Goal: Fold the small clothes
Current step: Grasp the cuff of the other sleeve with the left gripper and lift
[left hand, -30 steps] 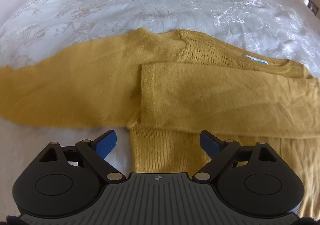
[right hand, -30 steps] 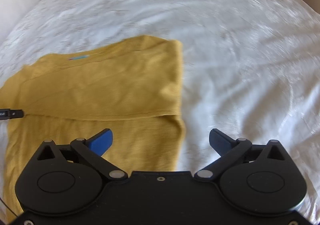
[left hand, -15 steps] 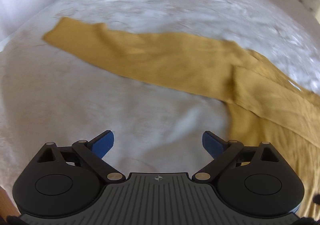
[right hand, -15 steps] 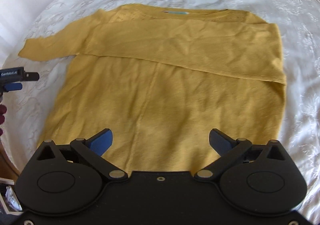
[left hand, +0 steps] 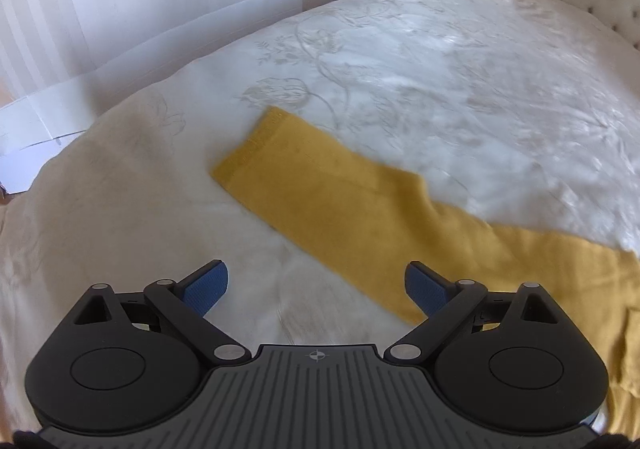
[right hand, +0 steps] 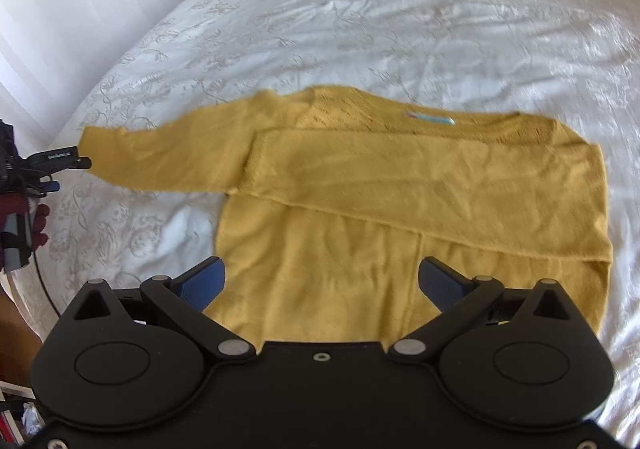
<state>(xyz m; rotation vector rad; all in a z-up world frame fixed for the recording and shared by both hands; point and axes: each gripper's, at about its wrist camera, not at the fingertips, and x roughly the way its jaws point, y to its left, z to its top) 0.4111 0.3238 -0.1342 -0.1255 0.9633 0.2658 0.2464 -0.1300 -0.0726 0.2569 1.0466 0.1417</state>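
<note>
Both grippers have pulled back | left gripper (left hand: 316, 283) and right gripper (right hand: 322, 281) jaws apart, empty | yellow sweater (right hand: 400, 201) flat on bed (right hand: 400, 9), one sleeve (left hand: 320, 185) reaching toward its left edge

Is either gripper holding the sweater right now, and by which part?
Nothing is held. The left gripper and right gripper are both open above the yellow sweater.

One sweater (right hand: 400, 201) (yellow), two grippers.

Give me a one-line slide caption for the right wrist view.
Open right gripper above a mustard sweater on a white bedspread, one sleeve folded across, the other outstretched.
</note>
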